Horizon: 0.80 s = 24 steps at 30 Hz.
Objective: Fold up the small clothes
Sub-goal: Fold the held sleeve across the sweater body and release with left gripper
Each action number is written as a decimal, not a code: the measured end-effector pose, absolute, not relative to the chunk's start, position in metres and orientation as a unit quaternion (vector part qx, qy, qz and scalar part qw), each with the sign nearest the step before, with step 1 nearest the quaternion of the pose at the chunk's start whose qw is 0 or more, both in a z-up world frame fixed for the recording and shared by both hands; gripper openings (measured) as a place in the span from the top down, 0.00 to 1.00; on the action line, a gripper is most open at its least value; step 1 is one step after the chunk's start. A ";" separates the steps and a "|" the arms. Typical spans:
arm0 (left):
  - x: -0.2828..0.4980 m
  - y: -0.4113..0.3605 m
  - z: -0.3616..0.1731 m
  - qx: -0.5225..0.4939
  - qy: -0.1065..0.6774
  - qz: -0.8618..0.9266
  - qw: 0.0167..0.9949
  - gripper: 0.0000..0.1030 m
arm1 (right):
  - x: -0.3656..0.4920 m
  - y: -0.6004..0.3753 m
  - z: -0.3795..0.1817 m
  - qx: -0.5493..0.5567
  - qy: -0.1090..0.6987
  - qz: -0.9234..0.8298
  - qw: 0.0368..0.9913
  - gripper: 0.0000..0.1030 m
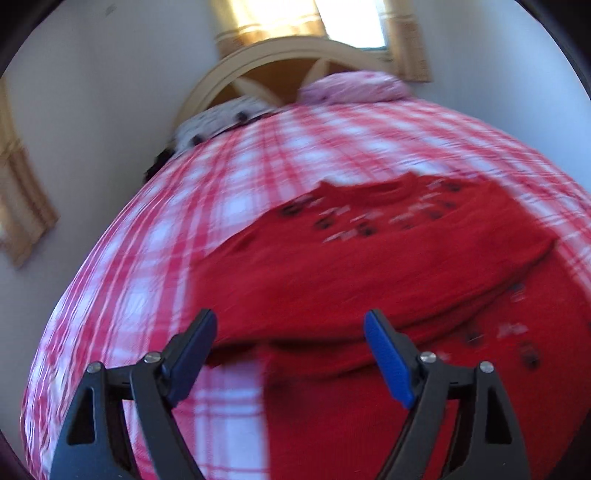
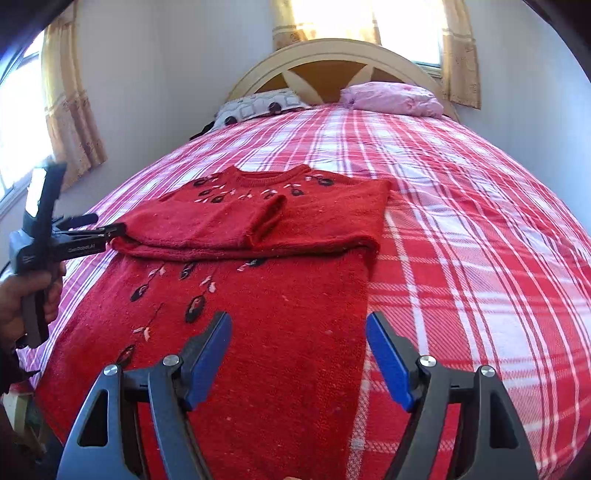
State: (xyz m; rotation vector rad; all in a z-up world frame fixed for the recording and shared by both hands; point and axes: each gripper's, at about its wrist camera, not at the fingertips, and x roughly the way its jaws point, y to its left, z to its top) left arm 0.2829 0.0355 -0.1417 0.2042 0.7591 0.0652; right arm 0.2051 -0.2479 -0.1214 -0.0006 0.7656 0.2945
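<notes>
while tilted down over the red sweater (image 2: 229, 229), both hand-held grippers gape, empty

Daylight enters through the curtained window (image 2: 332, 18) ahead of both grippers, blown out to white glare. Second window (image 2: 14, 122) far left of the right gripper, also overexposed. Left wrist view motion-blurred throughout; right wrist view sharp. Strong fisheye curvature, dark vignette at corners.

plaid bedspread (image 2: 461, 221), pink pillow (image 2: 391, 98), headboard (image 2: 332, 50), curtains (image 2: 70, 103)
</notes>
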 end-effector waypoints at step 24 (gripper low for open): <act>0.275 0.097 -0.155 -0.059 0.392 0.005 0.918 0.08 | 0.342 -0.181 -0.125 0.026 0.456 0.167 0.874 0.27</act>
